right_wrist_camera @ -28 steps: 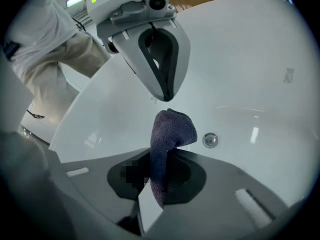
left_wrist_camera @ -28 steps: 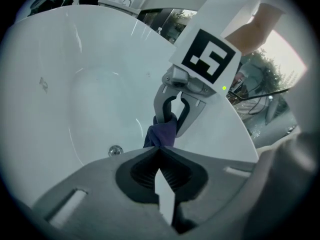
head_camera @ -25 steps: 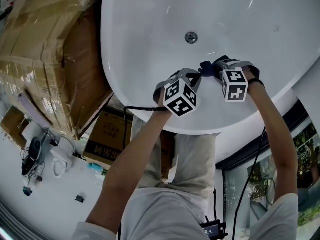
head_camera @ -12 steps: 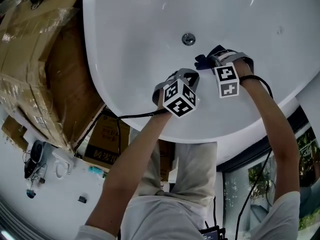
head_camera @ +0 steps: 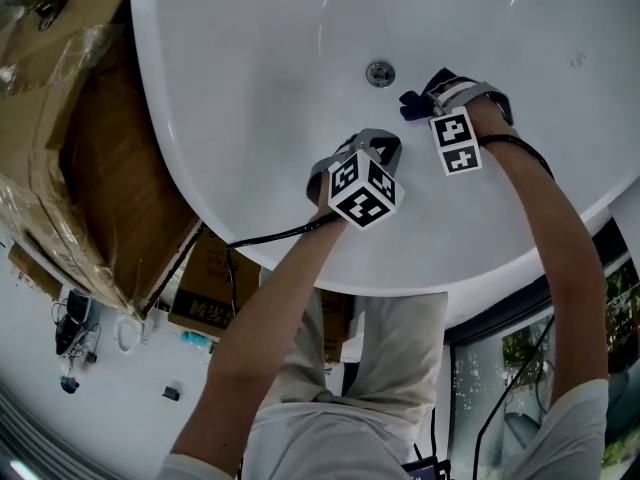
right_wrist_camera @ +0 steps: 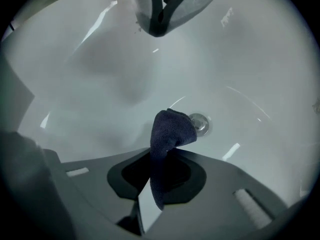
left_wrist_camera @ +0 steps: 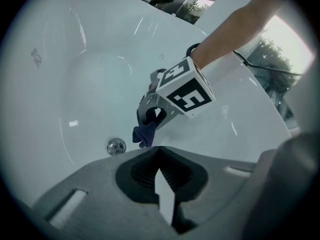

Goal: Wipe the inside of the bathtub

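Left gripper (left_wrist_camera: 161,186): jaws together, nothing in them, idle over the near slope of the bathtub (head_camera: 270,98). Right gripper (right_wrist_camera: 154,184) is clamped on the dark cloth (right_wrist_camera: 169,129). Over the last second the cloth has slid forward along the floor and is now just beside the drain (right_wrist_camera: 199,123). My read: wipe stroke in progress, with the far end still to do.

Left claw (left_wrist_camera: 159,184) closed, right claw (right_wrist_camera: 150,196) clamping cloth (right_wrist_camera: 170,130)
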`<control>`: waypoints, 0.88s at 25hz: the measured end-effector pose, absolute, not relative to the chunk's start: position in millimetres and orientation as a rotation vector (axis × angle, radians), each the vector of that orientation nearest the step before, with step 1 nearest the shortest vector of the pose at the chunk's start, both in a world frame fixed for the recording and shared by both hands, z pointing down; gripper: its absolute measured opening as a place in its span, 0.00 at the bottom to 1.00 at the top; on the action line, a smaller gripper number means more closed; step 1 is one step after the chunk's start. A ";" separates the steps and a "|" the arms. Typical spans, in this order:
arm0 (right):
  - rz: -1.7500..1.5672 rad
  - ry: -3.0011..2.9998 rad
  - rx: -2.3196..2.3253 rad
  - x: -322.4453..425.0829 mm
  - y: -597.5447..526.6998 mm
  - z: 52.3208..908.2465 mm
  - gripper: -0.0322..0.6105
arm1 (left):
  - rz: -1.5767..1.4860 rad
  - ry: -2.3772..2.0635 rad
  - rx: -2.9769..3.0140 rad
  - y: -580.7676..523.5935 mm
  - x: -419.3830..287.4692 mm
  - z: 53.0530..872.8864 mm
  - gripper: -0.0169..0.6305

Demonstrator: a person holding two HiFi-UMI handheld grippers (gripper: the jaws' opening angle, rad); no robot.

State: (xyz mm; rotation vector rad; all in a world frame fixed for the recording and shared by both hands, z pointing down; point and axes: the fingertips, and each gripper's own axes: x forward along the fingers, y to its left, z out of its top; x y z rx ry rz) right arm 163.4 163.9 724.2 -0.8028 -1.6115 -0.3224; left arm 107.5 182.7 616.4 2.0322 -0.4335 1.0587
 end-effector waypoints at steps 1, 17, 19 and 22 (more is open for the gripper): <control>-0.328 -1.600 -0.809 165.3 162.6 730.2 0.13 | 1.059 -0.433 2.029 183.3 108.1 619.8 0.02; -0.225 -1.430 -0.786 183.4 175.4 793.7 0.13 | 1.068 -0.404 1.995 199.2 110.5 642.7 0.02; -0.218 -1.407 -0.803 190.1 185.6 796.4 0.13 | 1.070 -0.399 1.996 201.0 112.3 642.1 0.02; -0.191 -1.415 -0.798 196.1 196.3 794.5 0.13 | 1.069 -0.389 1.999 203.8 117.2 640.3 0.02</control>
